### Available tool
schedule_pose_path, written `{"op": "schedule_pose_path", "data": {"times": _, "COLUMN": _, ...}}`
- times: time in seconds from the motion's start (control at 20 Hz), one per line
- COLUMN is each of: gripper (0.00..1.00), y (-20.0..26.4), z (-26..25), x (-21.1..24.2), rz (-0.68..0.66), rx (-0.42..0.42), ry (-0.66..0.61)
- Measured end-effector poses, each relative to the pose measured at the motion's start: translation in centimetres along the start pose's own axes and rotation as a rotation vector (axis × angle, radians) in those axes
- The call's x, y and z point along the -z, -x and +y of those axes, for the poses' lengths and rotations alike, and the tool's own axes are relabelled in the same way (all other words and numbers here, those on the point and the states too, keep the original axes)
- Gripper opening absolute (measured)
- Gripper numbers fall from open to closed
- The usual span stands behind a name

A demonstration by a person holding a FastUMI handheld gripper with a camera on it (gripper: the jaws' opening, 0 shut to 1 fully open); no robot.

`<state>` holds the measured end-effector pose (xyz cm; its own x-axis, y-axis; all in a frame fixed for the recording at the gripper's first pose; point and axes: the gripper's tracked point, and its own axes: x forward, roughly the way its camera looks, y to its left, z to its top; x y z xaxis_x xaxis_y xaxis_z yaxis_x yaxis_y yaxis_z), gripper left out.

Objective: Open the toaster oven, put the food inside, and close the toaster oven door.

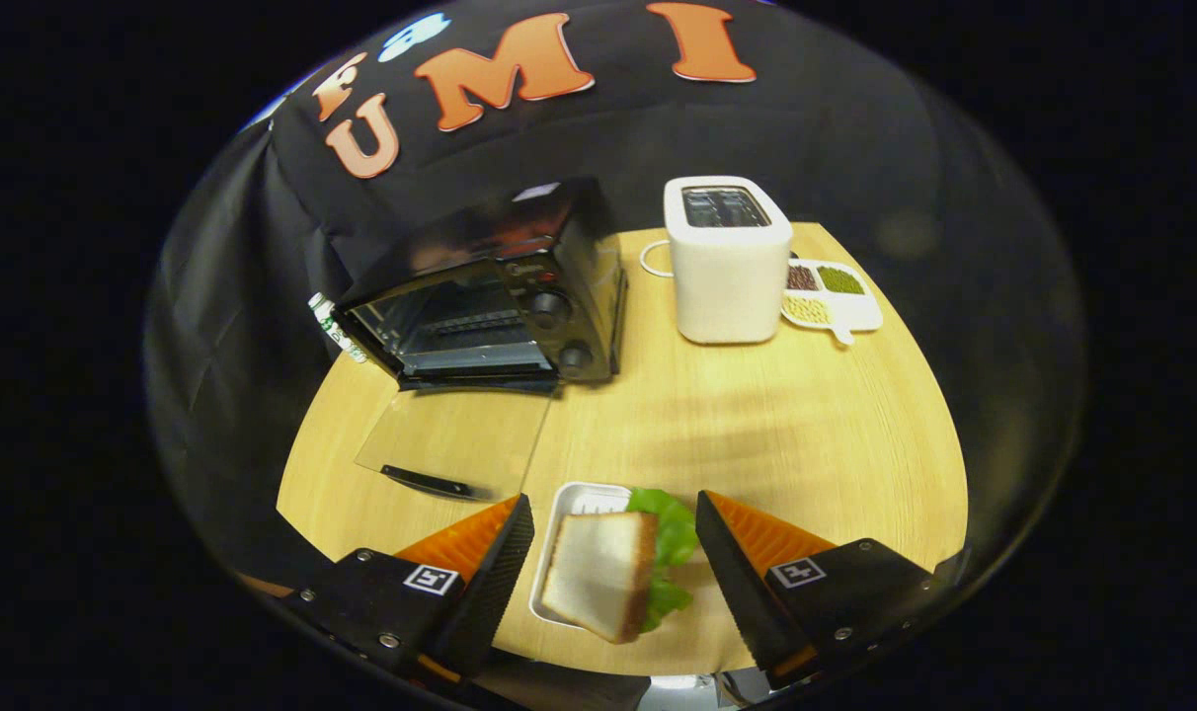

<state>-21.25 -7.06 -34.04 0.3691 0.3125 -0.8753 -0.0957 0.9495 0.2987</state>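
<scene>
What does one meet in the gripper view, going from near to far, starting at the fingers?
Open gripper around the sandwich on its white tray → lowered glass oven door → black toaster oven → white toaster.

A: Non-task stuff?
B: White toaster upright at the far side of the wooden desk, white cord loop beside it.
A: Anything else?
B: White divided dish touching the toaster's other side. 3 compartments: dark brown, green, pale beans. Black cloth wall behind.
</scene>
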Motion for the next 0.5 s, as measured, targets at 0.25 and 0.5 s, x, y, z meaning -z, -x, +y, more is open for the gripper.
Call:
{"op": "schedule_pose_path", "data": {"times": 0.25, "gripper": 0.97, "y": -2.2, "z": -1.7, "x": 4.7, "rz": 0.183, "rx": -0.135, "ry": -0.155}}
{"op": "schedule_pose_path", "data": {"times": 0.5, "gripper": 0.82, "y": -4.0, "z": -0.3, "x": 6.8, "rz": 0.300, "rx": -0.277, "ry": -0.302}}
